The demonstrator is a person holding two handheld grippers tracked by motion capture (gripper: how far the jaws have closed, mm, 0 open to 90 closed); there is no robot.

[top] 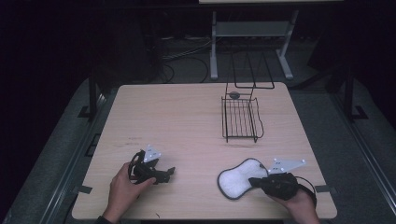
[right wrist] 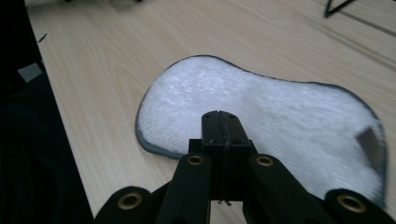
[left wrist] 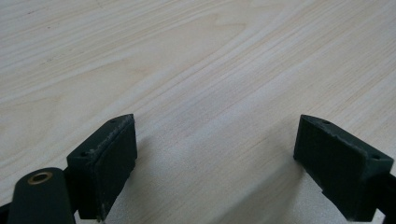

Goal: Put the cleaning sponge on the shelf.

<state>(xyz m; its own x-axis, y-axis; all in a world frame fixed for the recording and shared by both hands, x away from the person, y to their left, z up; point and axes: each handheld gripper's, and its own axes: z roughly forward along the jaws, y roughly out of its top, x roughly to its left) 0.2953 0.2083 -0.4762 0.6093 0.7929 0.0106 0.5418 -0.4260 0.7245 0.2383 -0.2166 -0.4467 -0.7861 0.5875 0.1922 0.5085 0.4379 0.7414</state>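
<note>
A: Where do the two hands sit?

B: Both at the near edge of the table (top: 187, 112). The left gripper (top: 169, 172) lies low at about 7 o'clock, pointing toward 3 o'clock, with the hand wrapped round its back. Its jaws stand wide apart over bare wood and hold nothing. The right gripper (top: 254, 181) is at about 5 o'clock, pointing toward 9 o'clock.

A: And the right claw?

B: Its jaws are pressed together, tips meeting over the near rim of the white pad (right wrist: 261, 112). Whether the rim is pinched between them, I cannot tell.

A: Where does the pad lie?

B: Flat on the wood, just 9 o'clock of the right gripper, a short way in from the near table edge.

A: What stands around?

B: A black wire rack (top: 242, 119) at 1 o'clock, well apart from both grippers. Open wood lies between the two grippers.
</note>
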